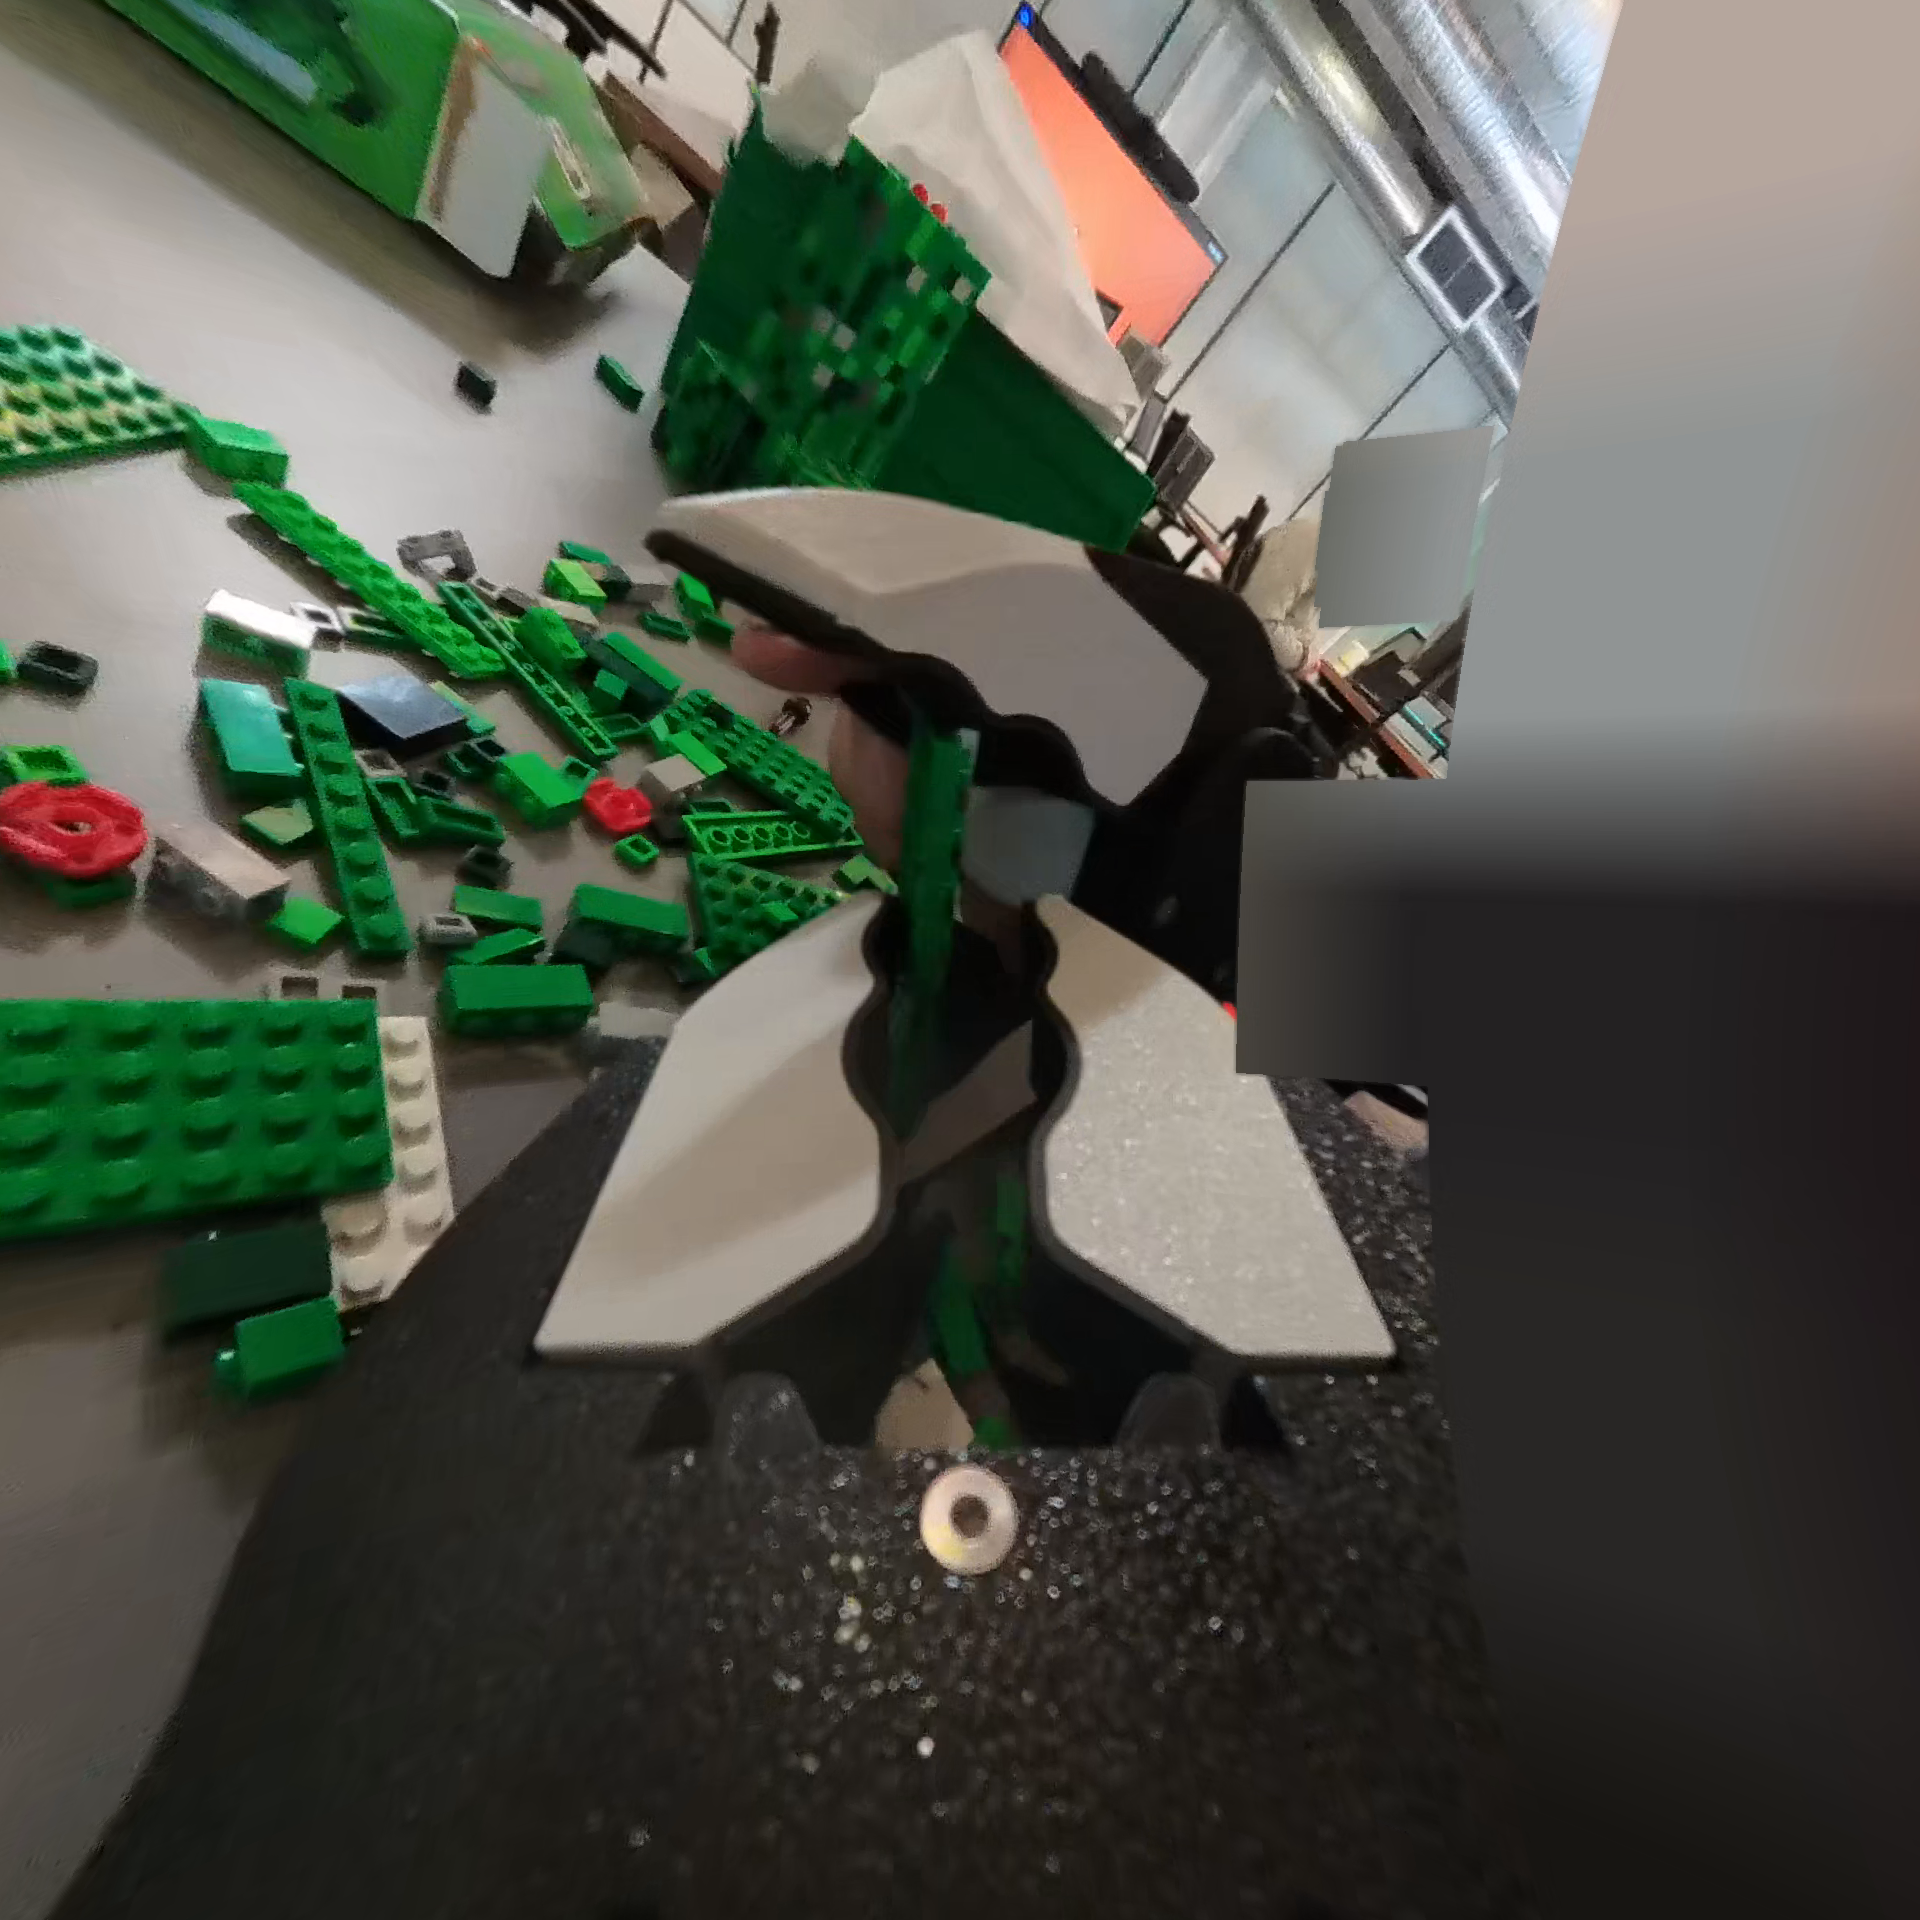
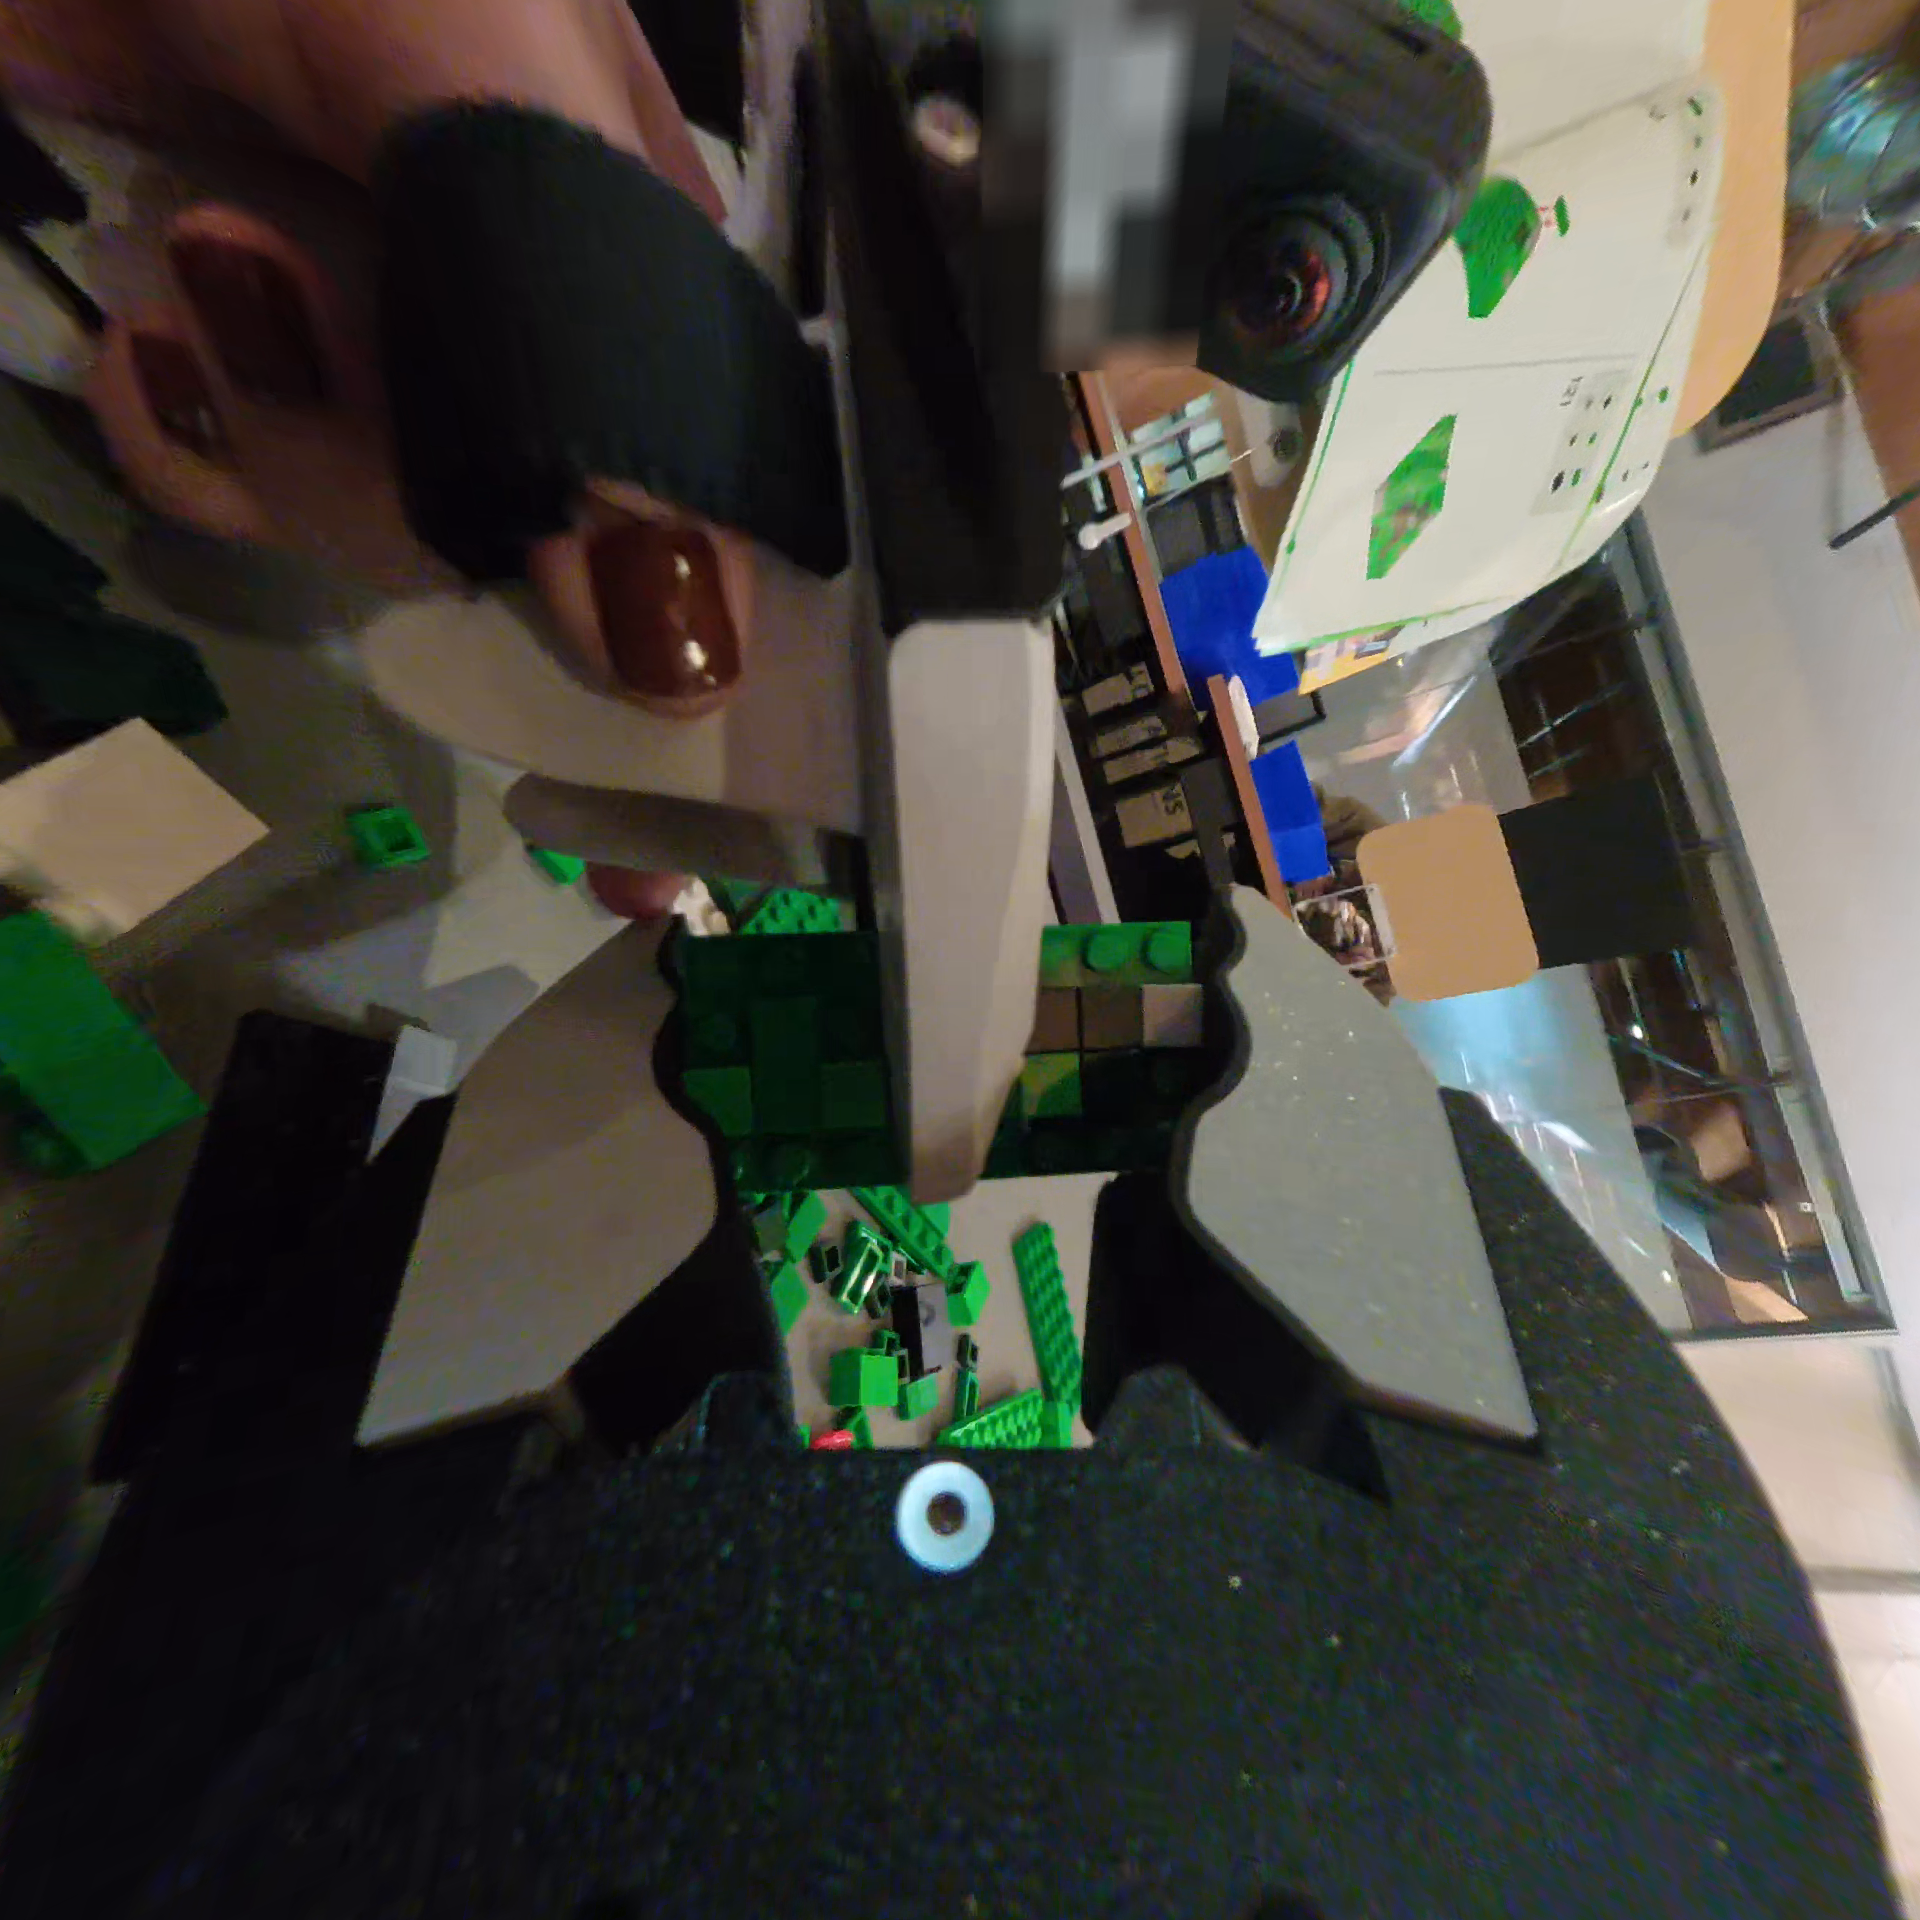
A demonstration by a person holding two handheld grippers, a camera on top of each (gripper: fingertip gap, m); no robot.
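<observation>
Spanning the grey table (image 1: pixel 94 260), loose green bricks, green built wall (image 1: pixel 831 343) beyond that pile (image 1: pixel 468 727), green studded assembly (image 2: pixel 790 1039) clamped edge-on in left gripper (image 1: pixel 951 987), right gripper (image 2: pixel 935 1049) closed across its studded face, above the pile, red ring (image 1: pixel 68 826) at the pile's edge.

green studded plates (image 1: pixel 187 1112), red ring (image 1: pixel 71 828) — grey table (image 1: pixel 260 312)

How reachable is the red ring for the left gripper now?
Probably not: the left gripper seems shut on the green plate, which the right gripper also grips. The red ring lies uncovered.
</observation>
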